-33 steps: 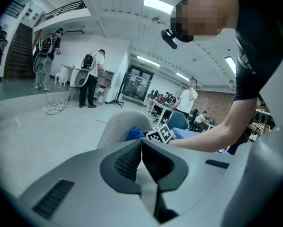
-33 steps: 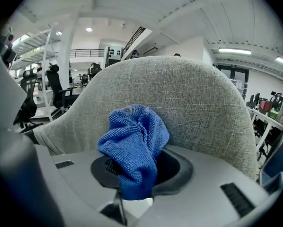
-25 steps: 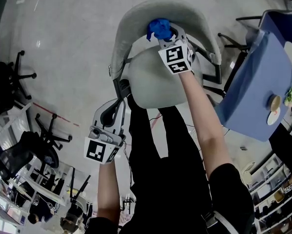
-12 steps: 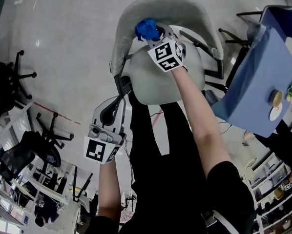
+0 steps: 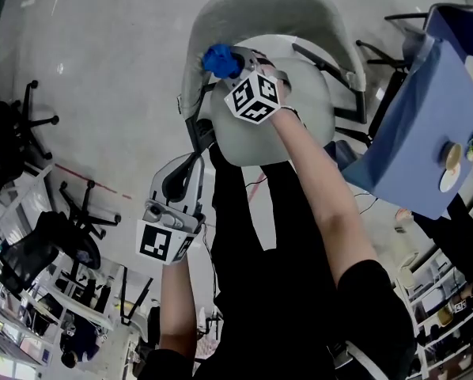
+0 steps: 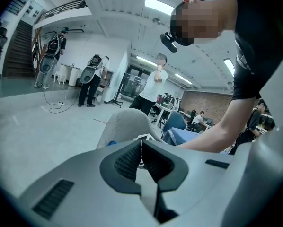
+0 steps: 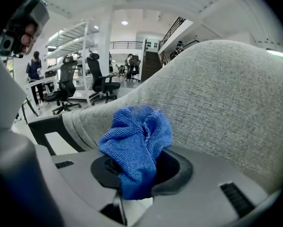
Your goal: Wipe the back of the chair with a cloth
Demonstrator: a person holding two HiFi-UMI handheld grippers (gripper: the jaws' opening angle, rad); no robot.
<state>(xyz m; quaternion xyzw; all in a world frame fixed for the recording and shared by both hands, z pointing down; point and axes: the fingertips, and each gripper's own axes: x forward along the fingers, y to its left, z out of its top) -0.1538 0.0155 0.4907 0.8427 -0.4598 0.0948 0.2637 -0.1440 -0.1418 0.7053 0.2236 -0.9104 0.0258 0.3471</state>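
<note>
Cloth (image 7: 137, 141) clamped in right gripper (image 5: 238, 58), seemingly touching chair back (image 5: 276, 6)

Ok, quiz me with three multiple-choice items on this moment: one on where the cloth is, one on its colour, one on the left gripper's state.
1. Where is the cloth? A on the seat; B up at the chair's backrest; C on the floor.
2. What colour is the cloth? A red; B blue; C white.
3. How is the left gripper? A shut, empty; B wide open; C shut on the cloth.
Answers: 1 B, the right gripper holds the cloth beside the grey backrest fabric. 2 B, it shows blue in both views. 3 A, its jaws meet with nothing between them.
</note>
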